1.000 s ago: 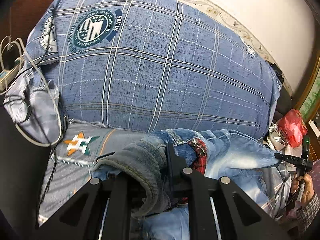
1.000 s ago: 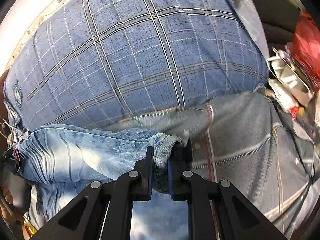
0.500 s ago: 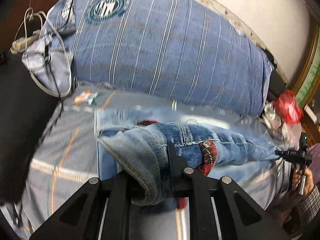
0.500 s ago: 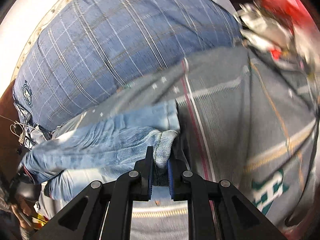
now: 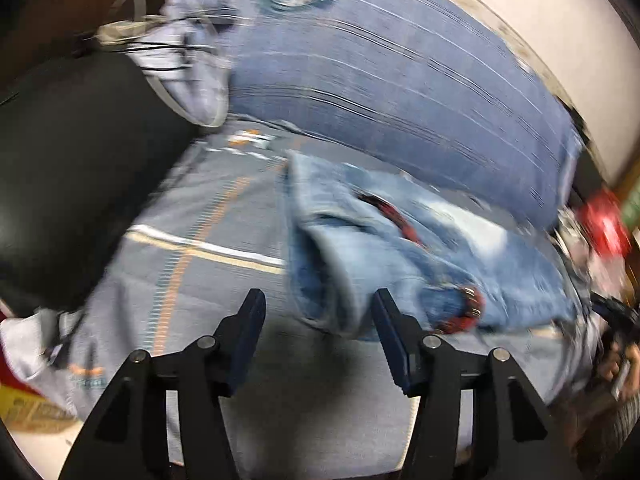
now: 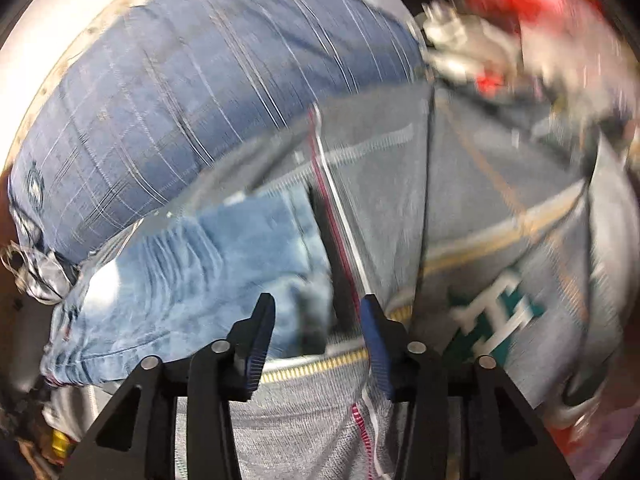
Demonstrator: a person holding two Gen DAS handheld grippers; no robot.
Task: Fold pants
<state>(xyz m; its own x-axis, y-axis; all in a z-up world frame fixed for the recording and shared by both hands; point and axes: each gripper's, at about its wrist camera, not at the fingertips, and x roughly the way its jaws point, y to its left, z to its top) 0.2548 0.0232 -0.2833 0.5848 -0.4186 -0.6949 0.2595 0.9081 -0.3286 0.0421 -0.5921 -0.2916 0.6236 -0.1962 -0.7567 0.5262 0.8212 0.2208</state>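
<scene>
On the bed: the faded light-blue denim pants [image 5: 400, 248] lie folded lengthwise along the grey sheet with orange and white stripes [image 5: 208, 240], close against the long blue plaid bolster pillow [image 5: 400, 80].
Left gripper [image 5: 318, 316]: mine, spread wide and holding nothing; the waistband end of the pants, with its red plaid lining, sits just ahead of the jaws.
Right gripper [image 6: 316, 328]: also wide apart and empty; the hem end of the pants [image 6: 192, 264] lies just in front of it and to the left.
Step in hand: I judge the lengthwise fold laid down, both ends free on the bed.
Next move: probably to take one end again and carry it over to the other, halving the length; that calls for a bite through both layers so they travel together.
Risk: the thick waistband may spring open.
Surface: soft bedding, which will give under a push.
Room: pale wall behind the pillow; red bag [image 5: 604, 220] and clutter at the far right, all blurred.
</scene>
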